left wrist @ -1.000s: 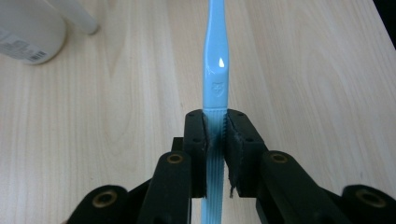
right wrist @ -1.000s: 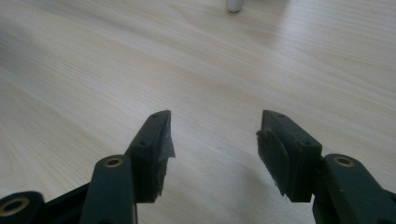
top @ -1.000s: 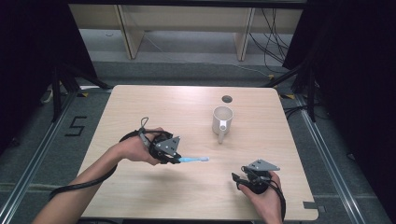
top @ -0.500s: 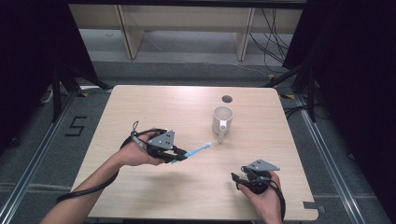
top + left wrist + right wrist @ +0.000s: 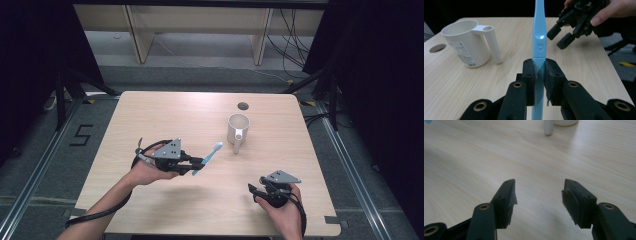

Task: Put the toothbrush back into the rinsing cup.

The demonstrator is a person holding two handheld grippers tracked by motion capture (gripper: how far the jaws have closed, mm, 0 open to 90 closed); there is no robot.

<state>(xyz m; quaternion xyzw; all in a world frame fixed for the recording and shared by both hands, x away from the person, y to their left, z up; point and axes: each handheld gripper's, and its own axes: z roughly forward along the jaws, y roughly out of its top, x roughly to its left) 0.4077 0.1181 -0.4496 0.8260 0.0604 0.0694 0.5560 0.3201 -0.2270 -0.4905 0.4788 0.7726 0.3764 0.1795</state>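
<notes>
A light blue toothbrush [image 5: 210, 155] is clamped by its handle in my left gripper [image 5: 198, 163], left of the table's middle, with its head angled up toward the white mug [image 5: 238, 127]. In the left gripper view the toothbrush [image 5: 539, 37] rises straight between the shut jaws of my left gripper [image 5: 539, 72], and the mug [image 5: 466, 42] stands upright to its left, handle facing me. My right gripper [image 5: 254, 191] rests near the front right edge. Its jaws are open over bare wood [image 5: 539, 192], with nothing between them.
A round cable hole [image 5: 243, 106] lies in the tabletop just behind the mug. The wooden table [image 5: 150, 115] has bare room at the left and back. The mug's handle [image 5: 548, 127] shows at the top of the right gripper view.
My left gripper has raised the toothbrush and swung its head from pointing flat to the right to slanting up toward the mug. The right gripper has stayed put.
</notes>
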